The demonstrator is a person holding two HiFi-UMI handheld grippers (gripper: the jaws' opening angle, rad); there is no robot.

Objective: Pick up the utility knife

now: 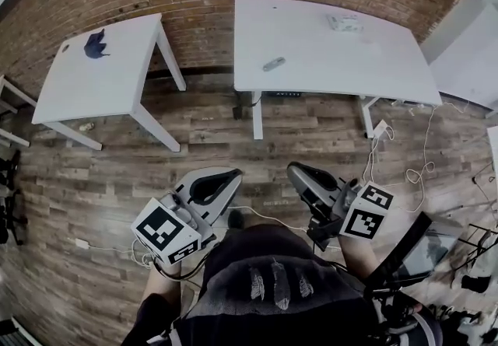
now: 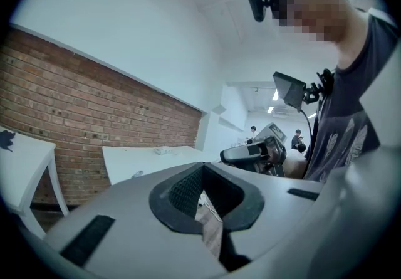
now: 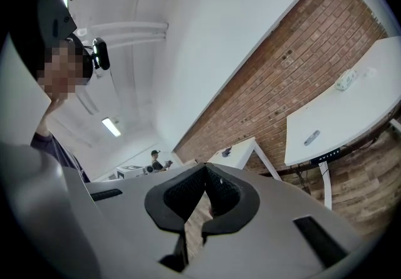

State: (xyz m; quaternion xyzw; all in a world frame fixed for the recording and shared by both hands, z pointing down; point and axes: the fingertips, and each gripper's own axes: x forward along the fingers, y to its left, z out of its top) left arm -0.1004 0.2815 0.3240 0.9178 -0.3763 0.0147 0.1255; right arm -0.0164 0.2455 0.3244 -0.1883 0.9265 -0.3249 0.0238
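The utility knife (image 1: 274, 64), a small grey bar, lies on the right-hand white table (image 1: 373, 64) by the brick wall. It also shows in the left gripper view as the knife (image 2: 137, 173) and in the right gripper view as the knife (image 3: 311, 138). Both grippers hang low over the wooden floor, close to the person's body and well short of that table. My left gripper (image 1: 227, 177) is shut with nothing in it, its jaws meeting at the tip (image 2: 202, 168). My right gripper (image 1: 297, 172) is also shut and empty (image 3: 205, 171).
A second white table (image 1: 117, 80) at the left carries a dark blue object (image 1: 96, 44). A small pale packet (image 1: 344, 22) lies at the far side of the right table. Cables (image 1: 412, 173) trail across the floor at the right. People stand in the distance (image 2: 299, 140).
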